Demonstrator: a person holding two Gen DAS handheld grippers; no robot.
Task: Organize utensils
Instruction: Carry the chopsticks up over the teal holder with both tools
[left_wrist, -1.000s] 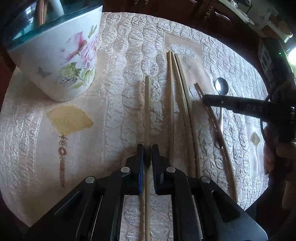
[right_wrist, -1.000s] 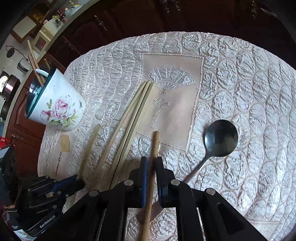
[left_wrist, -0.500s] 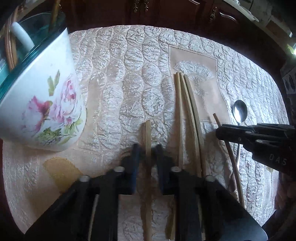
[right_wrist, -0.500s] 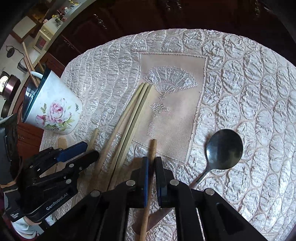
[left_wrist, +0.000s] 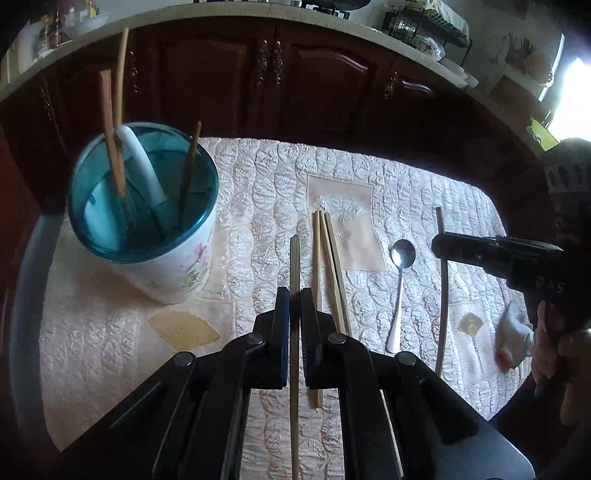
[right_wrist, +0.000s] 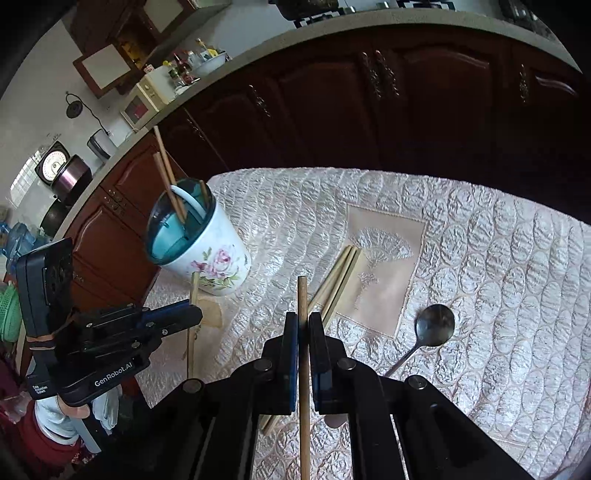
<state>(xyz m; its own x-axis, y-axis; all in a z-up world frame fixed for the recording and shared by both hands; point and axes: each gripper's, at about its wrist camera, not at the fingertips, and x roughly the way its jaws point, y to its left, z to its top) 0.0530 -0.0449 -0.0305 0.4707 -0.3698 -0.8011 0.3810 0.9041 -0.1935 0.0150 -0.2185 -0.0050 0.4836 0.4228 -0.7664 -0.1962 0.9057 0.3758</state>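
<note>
Both tongs, left (left_wrist: 294, 295) marked "GenRobot.AI", right (right_wrist: 303, 321) marked "DAS", each clamp one chopstick (left_wrist: 294, 266).

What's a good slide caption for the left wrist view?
Left gripper lifts one chopstick above the quilted tablecloth, floral utensil holder nearby.

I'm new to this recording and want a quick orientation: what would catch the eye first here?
Each gripper is shut on a chopstick: the left gripper on a pale flat one, the right gripper on a rounder brown one. At the cloth's far left stands a floral utensil cup already holding sticks, and three chopsticks and a metal spoon lie on the quilted tablecloth.
</note>
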